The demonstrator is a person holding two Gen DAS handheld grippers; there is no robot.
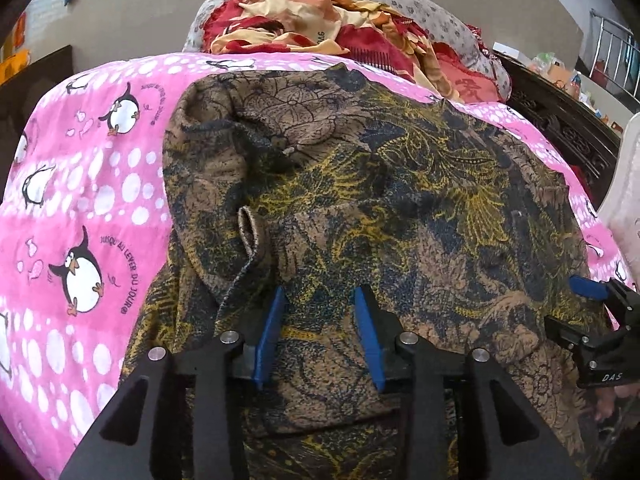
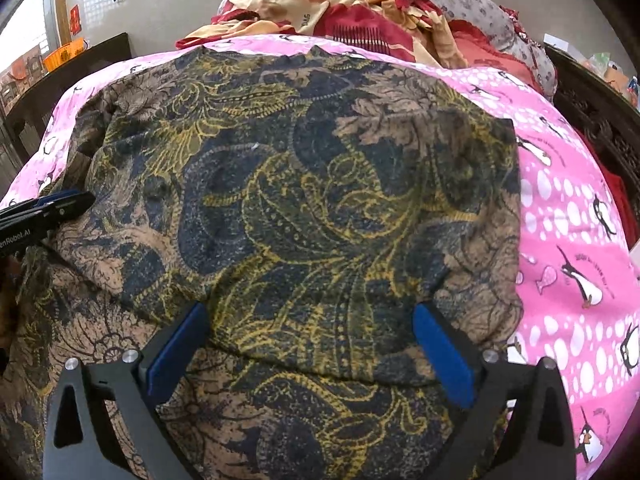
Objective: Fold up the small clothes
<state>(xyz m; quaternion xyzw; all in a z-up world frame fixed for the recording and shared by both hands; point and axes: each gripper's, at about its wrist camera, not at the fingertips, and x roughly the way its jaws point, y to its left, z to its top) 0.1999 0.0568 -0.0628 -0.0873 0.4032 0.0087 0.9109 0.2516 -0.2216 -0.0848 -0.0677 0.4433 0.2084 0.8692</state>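
Observation:
A brown, black and yellow paisley-print garment lies spread over a pink penguin bedsheet, with a folded layer and a loose hem loop on its left side. My left gripper hovers at the garment's near edge with its blue pads a little apart; the cloth lies under them, unpinched. In the right wrist view the same garment fills the middle. My right gripper stands wide open over its near edge with nothing gripped. Each gripper also shows at the edge of the other's view.
A crumpled red and orange floral blanket and a grey spotted pillow are piled at the back of the bed. Dark carved wooden furniture runs along the right. Bare pink sheet lies to the garment's right.

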